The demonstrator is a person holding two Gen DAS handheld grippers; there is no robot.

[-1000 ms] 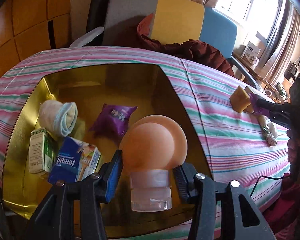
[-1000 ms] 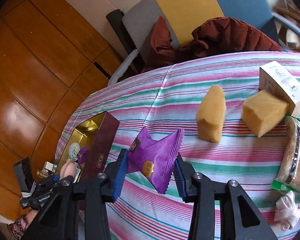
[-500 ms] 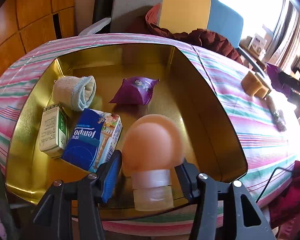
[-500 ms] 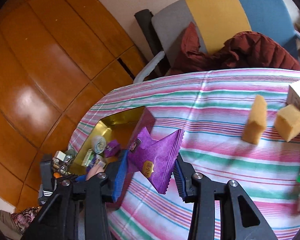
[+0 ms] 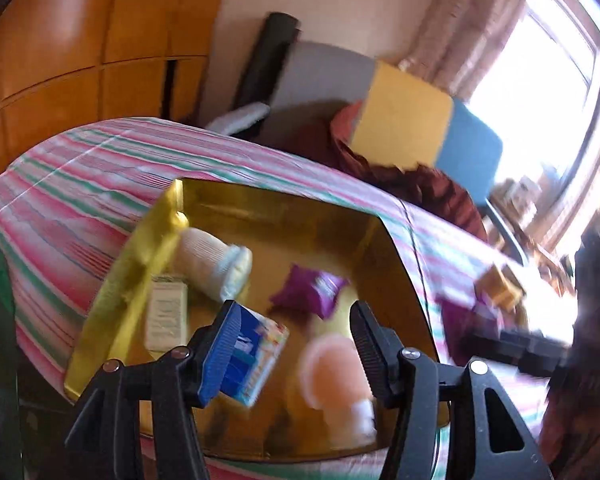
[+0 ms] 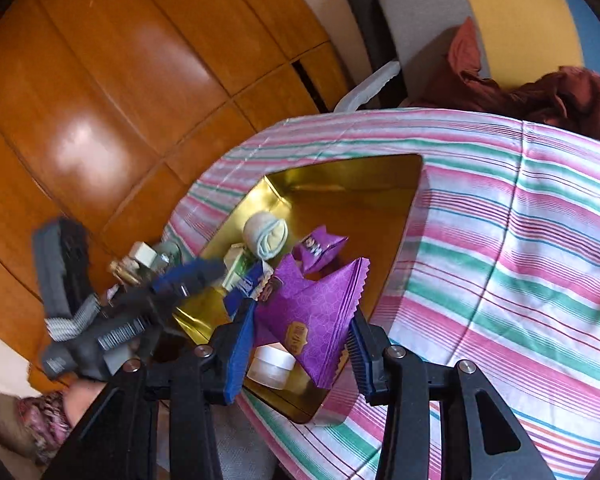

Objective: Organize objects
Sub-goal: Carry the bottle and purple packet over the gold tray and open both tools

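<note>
Sitting in one gold box on the striped desk: one sock roll, one small purple packet, one green-white carton, one blue tissue pack, one peach bulb-shaped bottle. Left gripper angles down over the box; its fingers have just been opening, now apart, clear of the bottle. Right gripper is clamped on a big purple packet above the box. Labels blurred.

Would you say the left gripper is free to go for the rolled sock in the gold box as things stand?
Probably yes. The left gripper is open and empty, its jaws having just widened off the peach bottle. The rolled sock lies uncovered in the gold box, just beyond the fingertips.
</note>
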